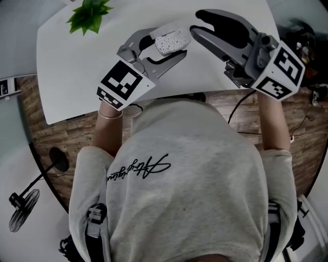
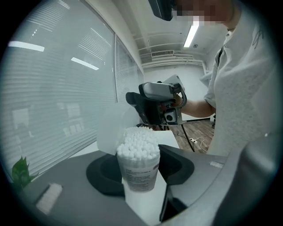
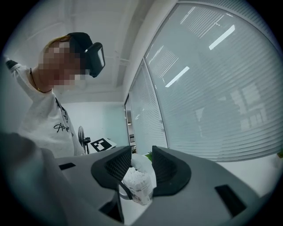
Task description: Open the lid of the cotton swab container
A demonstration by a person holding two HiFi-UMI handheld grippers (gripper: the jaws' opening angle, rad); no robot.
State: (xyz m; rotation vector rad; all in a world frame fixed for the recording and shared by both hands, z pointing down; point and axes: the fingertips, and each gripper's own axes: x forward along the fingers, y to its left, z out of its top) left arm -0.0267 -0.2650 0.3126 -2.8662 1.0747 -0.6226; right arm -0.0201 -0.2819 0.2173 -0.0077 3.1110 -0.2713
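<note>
My left gripper is shut on the cotton swab container, a clear tub packed with white swabs, held upright above the white table. Its translucent lid is swung open and stands up behind the swabs. The right gripper comes in from the right with its tips at the container's top. In the right gripper view the lid sits between the right pads, which close on it, with the swabs just below. The right gripper shows beyond the lid in the left gripper view.
A small green plant stands at the table's far left. The person's body fills the near side. A floor fan and cables lie on the wooden floor. Window blinds run along one side.
</note>
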